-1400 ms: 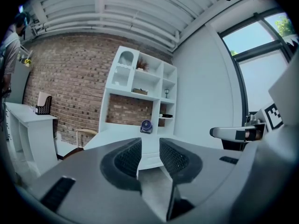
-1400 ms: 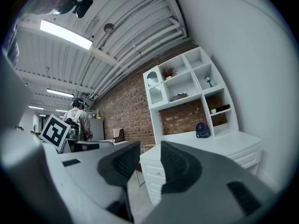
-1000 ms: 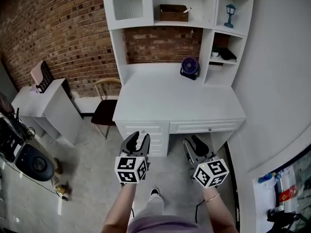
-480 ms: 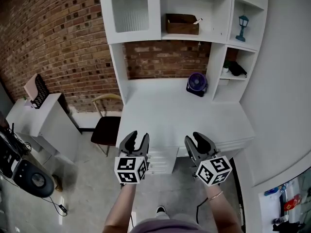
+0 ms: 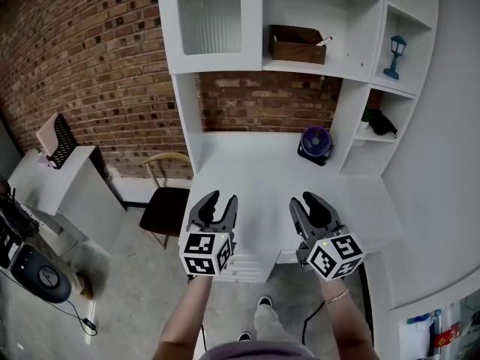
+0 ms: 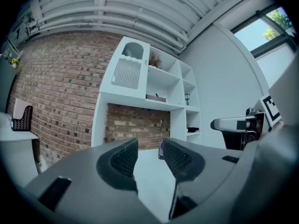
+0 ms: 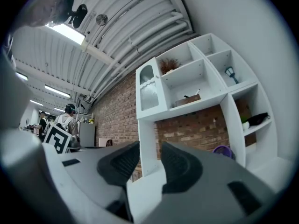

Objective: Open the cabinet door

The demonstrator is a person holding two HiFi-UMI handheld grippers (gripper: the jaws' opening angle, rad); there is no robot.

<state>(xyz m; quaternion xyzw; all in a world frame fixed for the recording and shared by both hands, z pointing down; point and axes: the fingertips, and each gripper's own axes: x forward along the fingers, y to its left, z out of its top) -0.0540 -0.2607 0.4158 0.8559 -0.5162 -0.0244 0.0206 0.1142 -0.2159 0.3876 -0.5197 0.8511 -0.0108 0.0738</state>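
Note:
The cabinet door [image 5: 212, 17] is a white frame with ribbed glass, shut, at the upper left of the white hutch; it also shows as the cabinet door [image 6: 127, 73] and the cabinet door [image 7: 150, 97]. My left gripper [image 5: 217, 202] hovers over the front edge of the desk [image 5: 255, 167], open and empty. My right gripper [image 5: 306, 203] is level with it a little to the right, also open with nothing between its jaws. Both point at the hutch, well short of the door. The left gripper [image 6: 148, 155] and right gripper [image 7: 149, 161] show bare gaps.
A purple fan [image 5: 315, 142] stands at the desk's back right. A wooden box [image 5: 298, 43] sits on the open shelf beside the door, and a blue lantern [image 5: 395, 55] on the right shelf. A chair [image 5: 166, 201] and a white side cabinet [image 5: 67, 178] stand left, by the brick wall.
Both grippers have moved forward and slightly up, from in front of the drawers to above the desk's front edge. The hutch and its door are nearer and larger in view.

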